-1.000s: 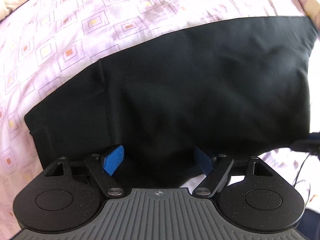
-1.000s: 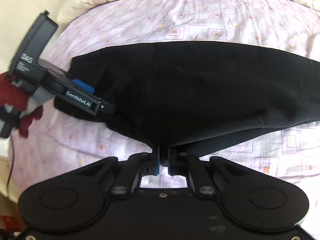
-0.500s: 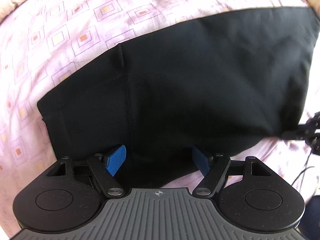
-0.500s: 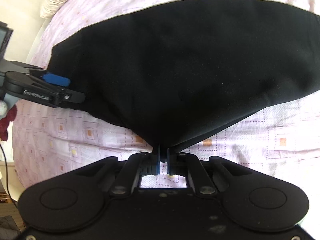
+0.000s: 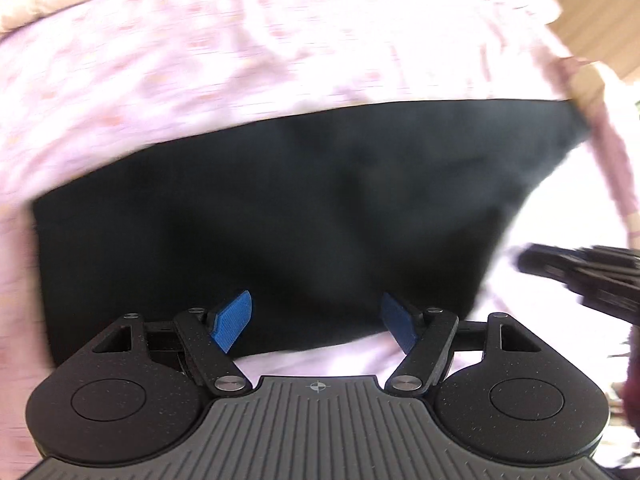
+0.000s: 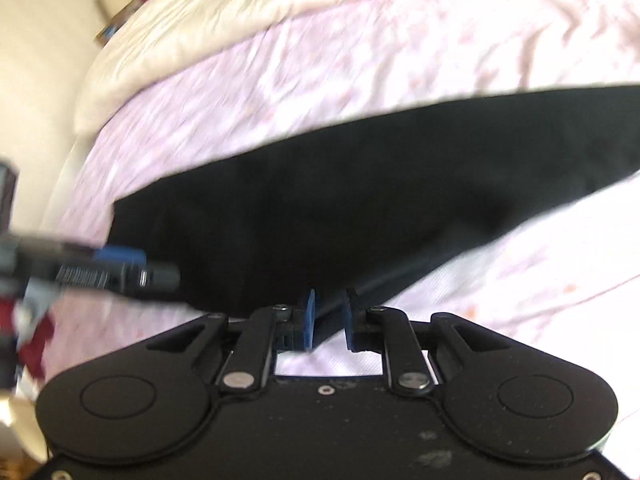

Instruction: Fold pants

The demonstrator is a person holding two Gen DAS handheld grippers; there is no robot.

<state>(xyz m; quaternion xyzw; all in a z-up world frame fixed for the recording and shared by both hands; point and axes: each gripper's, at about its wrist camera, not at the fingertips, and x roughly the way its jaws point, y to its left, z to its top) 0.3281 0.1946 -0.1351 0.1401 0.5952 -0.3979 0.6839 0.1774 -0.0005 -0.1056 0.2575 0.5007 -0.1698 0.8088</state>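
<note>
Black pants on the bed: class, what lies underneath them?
The black pants lie on a pink patterned bedsheet, which shows along every edge. The sheet directly beneath the pants is covered, so anything there stays hidden.

Each wrist view looks steeply down from close above the pink patterned bed sheet (image 5: 240, 60). Both share the black fabric pants (image 5: 280, 220) (image 6: 360, 200).

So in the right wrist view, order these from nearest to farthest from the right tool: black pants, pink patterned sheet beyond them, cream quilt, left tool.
1. Black pants: an edge lies between the right tool's just-opening jaws.
2. Left tool: at the left, over the pants' end.
3. Pink patterned sheet: beyond the pants.
4. Cream quilt: top, farthest.
</note>
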